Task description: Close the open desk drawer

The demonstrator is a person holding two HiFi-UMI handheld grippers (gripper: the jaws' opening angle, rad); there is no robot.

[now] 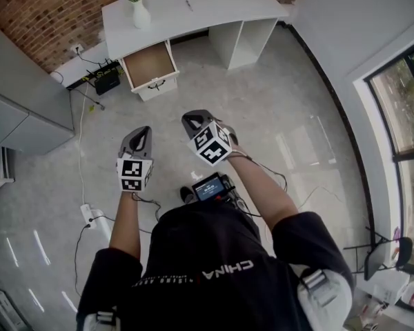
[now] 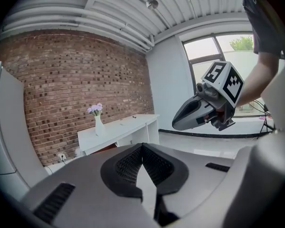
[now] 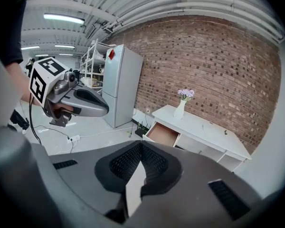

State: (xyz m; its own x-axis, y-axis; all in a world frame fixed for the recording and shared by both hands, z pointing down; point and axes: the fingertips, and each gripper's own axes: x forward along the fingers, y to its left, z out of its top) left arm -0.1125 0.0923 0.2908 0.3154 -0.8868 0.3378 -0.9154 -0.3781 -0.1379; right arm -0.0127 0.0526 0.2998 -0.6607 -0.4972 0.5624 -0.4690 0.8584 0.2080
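Note:
A white desk [image 1: 193, 9] stands against the brick wall at the top of the head view. Its left drawer [image 1: 150, 66] is pulled out, showing a bare brown inside; the right gripper view shows the same open drawer [image 3: 164, 133]. Both grippers hang in mid-air over the floor, well short of the desk. My left gripper [image 1: 143, 131] is shut with nothing in it, its tips [image 2: 142, 145] meeting. To its right, my right gripper [image 1: 193, 119] is also shut and holds nothing [image 3: 141, 143]. Each gripper points toward the desk.
A white vase of lilac flowers [image 1: 139, 7] and small items sit on the desk. A black box [image 1: 107, 81] and cables lie left of the drawer, and a power strip [image 1: 88, 214] lies on the floor. A grey cabinet [image 1: 14, 109] is at the left, and windows [image 1: 400, 109] at the right.

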